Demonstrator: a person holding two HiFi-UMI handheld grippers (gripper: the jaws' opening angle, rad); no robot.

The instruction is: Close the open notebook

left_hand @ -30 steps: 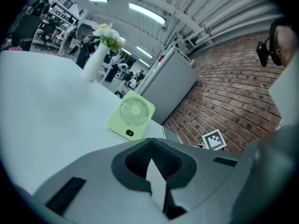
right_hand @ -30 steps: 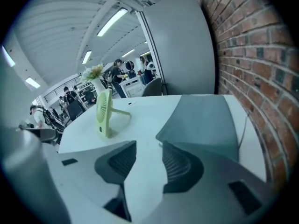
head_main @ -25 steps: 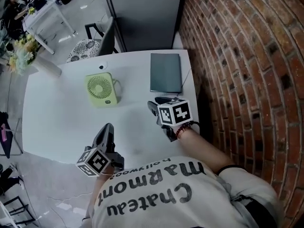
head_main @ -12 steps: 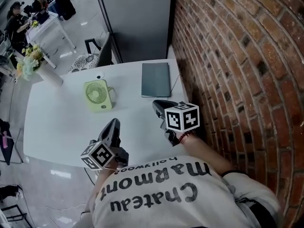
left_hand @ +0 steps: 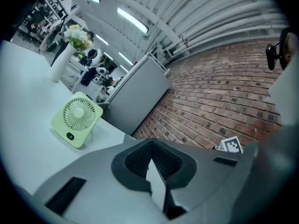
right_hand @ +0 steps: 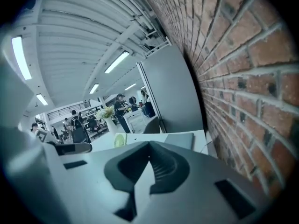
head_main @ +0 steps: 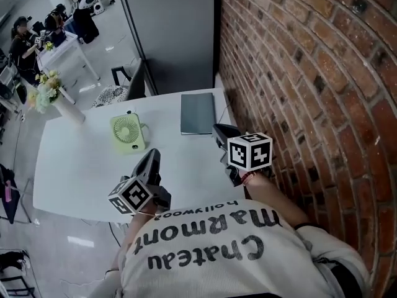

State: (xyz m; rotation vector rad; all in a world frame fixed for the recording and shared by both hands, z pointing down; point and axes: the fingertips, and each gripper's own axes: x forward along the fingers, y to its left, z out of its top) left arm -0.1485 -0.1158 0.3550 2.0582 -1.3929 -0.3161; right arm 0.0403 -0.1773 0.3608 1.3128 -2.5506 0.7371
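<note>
The grey-green flat notebook (head_main: 198,113) lies with its cover down near the far edge of the white table (head_main: 80,166), upper centre of the head view, just left of the red brick wall (head_main: 298,73). It looks closed already, so the step in hand is likely a clean retreat. The left gripper (head_main: 151,162) at lower centre and the right gripper (head_main: 220,133) both have their jaws pressed together on nothing. Keep both well apart from the cover, and steer the left one clear of the pale green square desk fan (head_main: 127,133).
</note>
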